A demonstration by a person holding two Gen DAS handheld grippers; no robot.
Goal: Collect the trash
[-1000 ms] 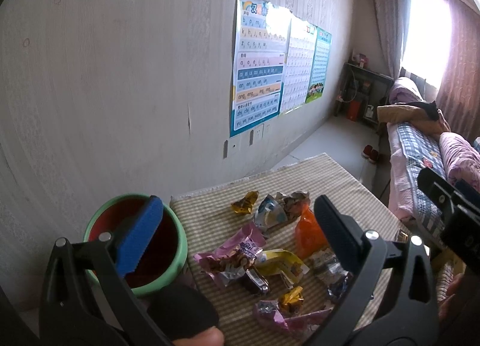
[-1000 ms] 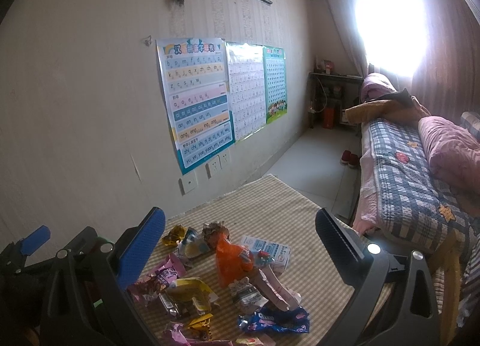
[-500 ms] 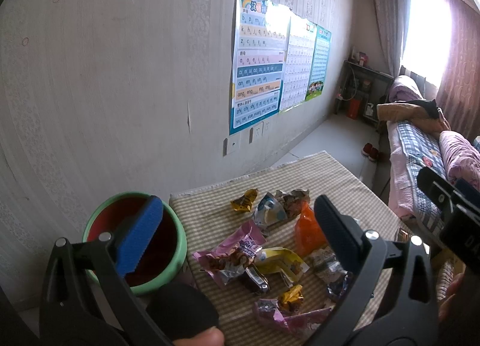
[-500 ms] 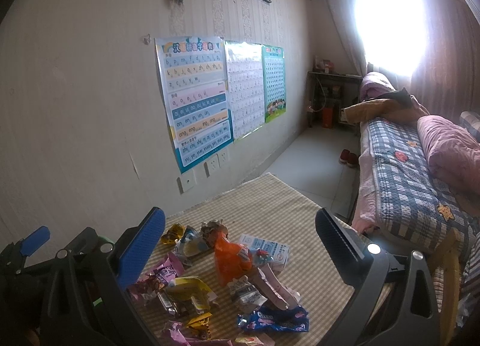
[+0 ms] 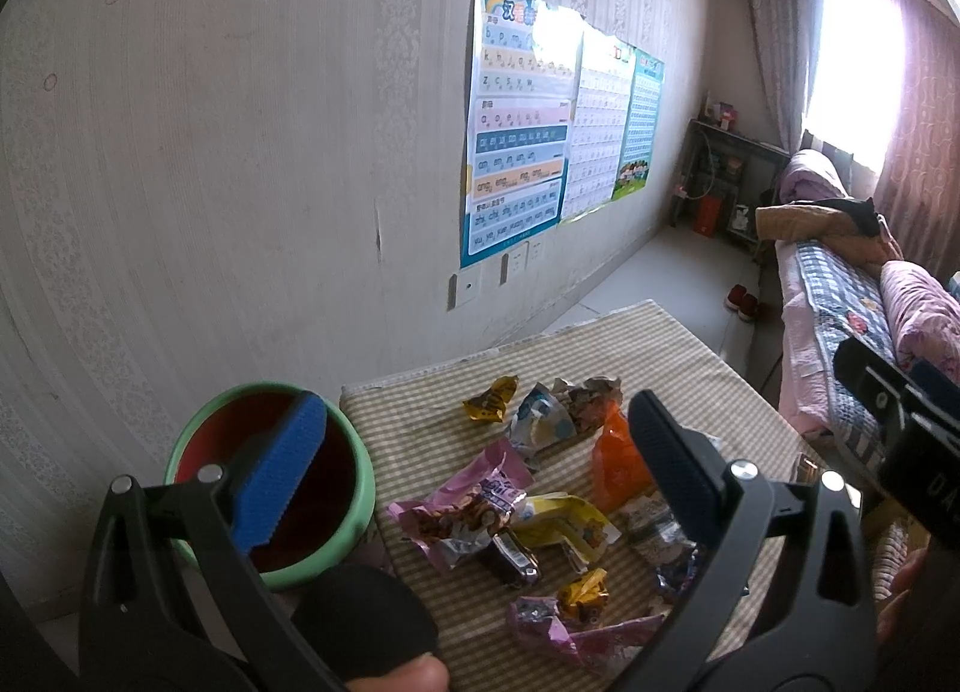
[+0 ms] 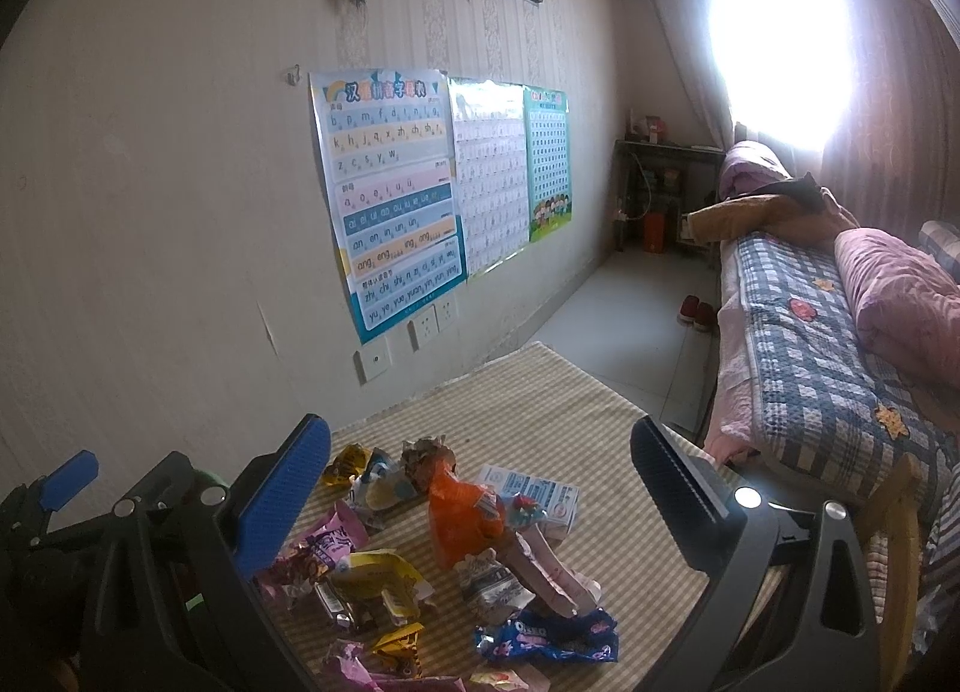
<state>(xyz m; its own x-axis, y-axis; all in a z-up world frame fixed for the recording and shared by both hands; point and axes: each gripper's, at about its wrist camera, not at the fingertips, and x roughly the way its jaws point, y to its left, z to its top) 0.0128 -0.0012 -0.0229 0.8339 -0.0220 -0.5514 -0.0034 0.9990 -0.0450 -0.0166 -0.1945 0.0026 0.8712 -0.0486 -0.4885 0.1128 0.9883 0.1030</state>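
Note:
Several snack wrappers lie in a heap on a checked table (image 5: 648,356): a pink one (image 5: 468,503), a yellow one (image 5: 564,521), an orange one (image 5: 615,455) and a small gold one (image 5: 491,399). In the right wrist view I also see a blue Oreo wrapper (image 6: 543,638) and a white box (image 6: 534,497). A green bin with a red inside (image 5: 270,470) stands at the table's left end. My left gripper (image 5: 474,476) is open and empty above the heap. My right gripper (image 6: 480,488) is open and empty above the heap too.
A wall with posters (image 6: 390,194) runs along the far side of the table. A bed with a checked quilt (image 6: 822,362) stands to the right. The other gripper shows at the left edge of the right wrist view (image 6: 54,488).
Both views have shifted very slightly; the wrappers and the bin lie as before. Both grippers stay open.

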